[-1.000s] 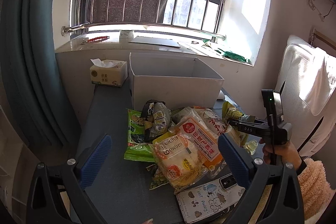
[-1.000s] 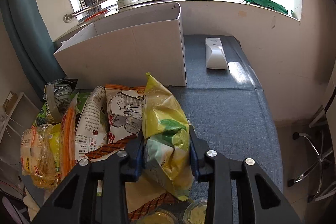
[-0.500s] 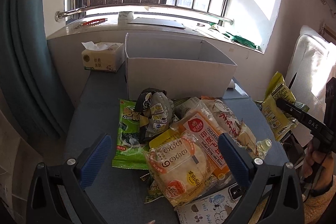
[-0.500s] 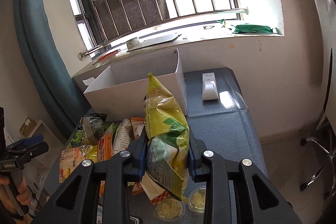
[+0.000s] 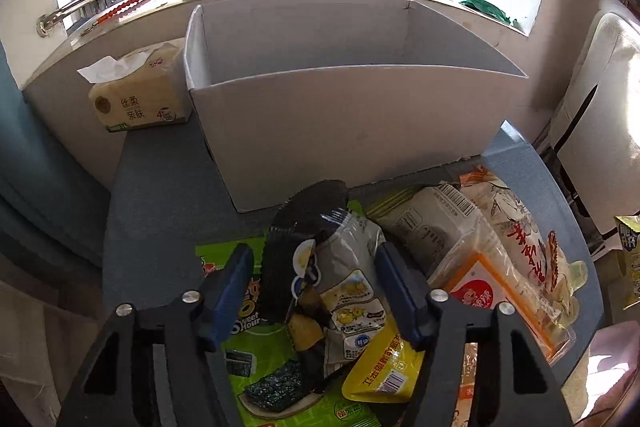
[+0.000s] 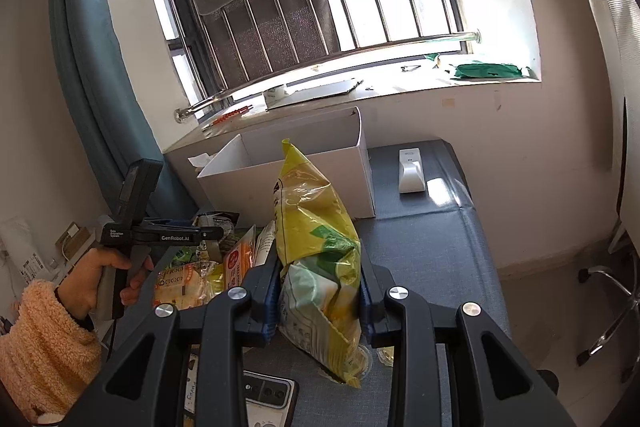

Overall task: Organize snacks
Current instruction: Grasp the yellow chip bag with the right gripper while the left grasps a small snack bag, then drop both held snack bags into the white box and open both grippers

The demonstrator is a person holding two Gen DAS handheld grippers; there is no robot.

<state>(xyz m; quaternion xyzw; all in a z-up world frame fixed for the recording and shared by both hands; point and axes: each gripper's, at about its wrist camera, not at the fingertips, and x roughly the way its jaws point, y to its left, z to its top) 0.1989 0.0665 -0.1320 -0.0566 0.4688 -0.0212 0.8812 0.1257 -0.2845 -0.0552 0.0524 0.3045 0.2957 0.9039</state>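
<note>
My left gripper (image 5: 314, 283) is down over the snack pile with its fingers on either side of a grey and black snack bag (image 5: 336, 275), which lies on a green seaweed pack (image 5: 280, 379); it is partly closed, and contact is not clear. A white packet (image 5: 436, 231), an orange pack (image 5: 492, 291) and a yellow pouch (image 5: 384, 367) lie beside it. The empty white cardboard box (image 5: 344, 123) stands just behind the pile. My right gripper (image 6: 320, 291) is shut on a yellow-green chip bag (image 6: 316, 239), held upright above the table, in front of the box (image 6: 296, 183).
A tissue pack (image 5: 136, 95) stands left of the box. A white device (image 6: 412, 171) lies on the grey table (image 6: 432, 251) right of the box. A phone (image 6: 268, 399) and small cups lie under the right gripper. A white chair (image 5: 600, 99) is at the right.
My left gripper has moved forward and down onto the pile and narrowed around the grey snack bag. My right gripper has lifted the chip bag higher and back from the pile.
</note>
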